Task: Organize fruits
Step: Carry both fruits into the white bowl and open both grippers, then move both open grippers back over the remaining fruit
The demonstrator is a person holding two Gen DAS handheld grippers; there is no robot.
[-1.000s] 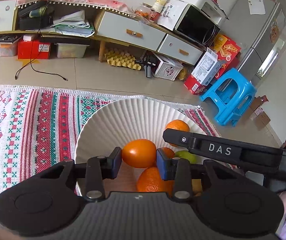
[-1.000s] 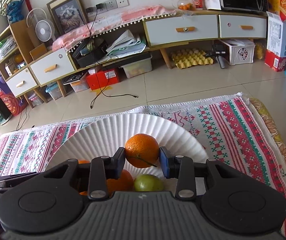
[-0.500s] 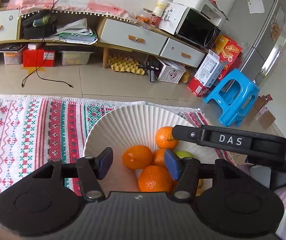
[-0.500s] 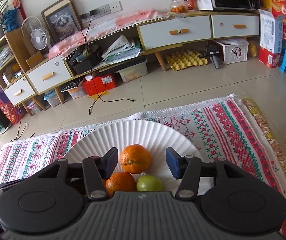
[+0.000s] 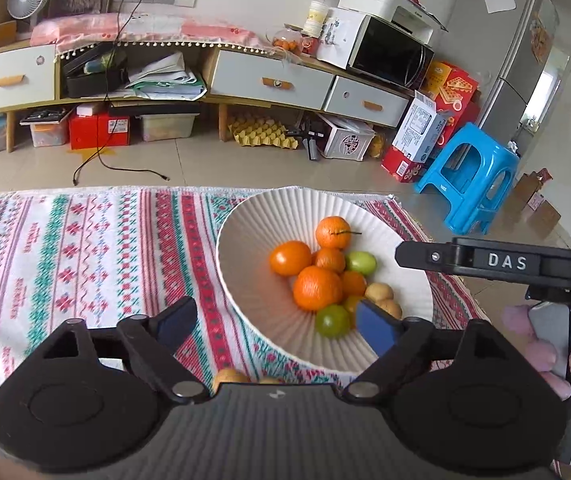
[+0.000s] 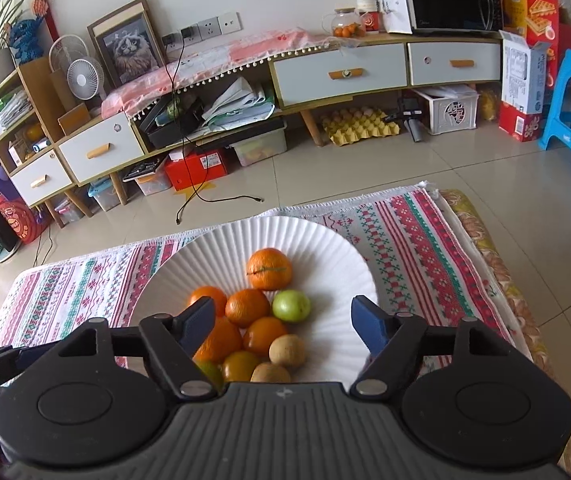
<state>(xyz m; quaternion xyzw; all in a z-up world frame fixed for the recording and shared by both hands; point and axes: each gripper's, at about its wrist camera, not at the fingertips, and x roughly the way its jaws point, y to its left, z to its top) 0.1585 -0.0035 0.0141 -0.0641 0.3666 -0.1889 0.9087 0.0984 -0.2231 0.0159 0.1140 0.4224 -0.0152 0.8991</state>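
A white ribbed bowl on the patterned cloth holds several oranges, green fruits and small brown fruits. The orange with a stem lies at the pile's far side, another orange to its left. My left gripper hangs above the bowl's near rim, its jaws opening wide with nothing pressed between them. My right gripper is over the fruit pile, jaws also opening and empty. The right gripper's finger shows at the right of the left wrist view, with a hand on its handle.
The red, green and white cloth covers the table. Two small brown fruits peek out on the cloth just below the left gripper. Beyond the table edge lie a tiled floor, a low cabinet and a blue stool.
Both grippers let go of their oranges, which now lie in the bowl. Both sets of jaws spread wide and both grippers pulled back and up from the bowl.
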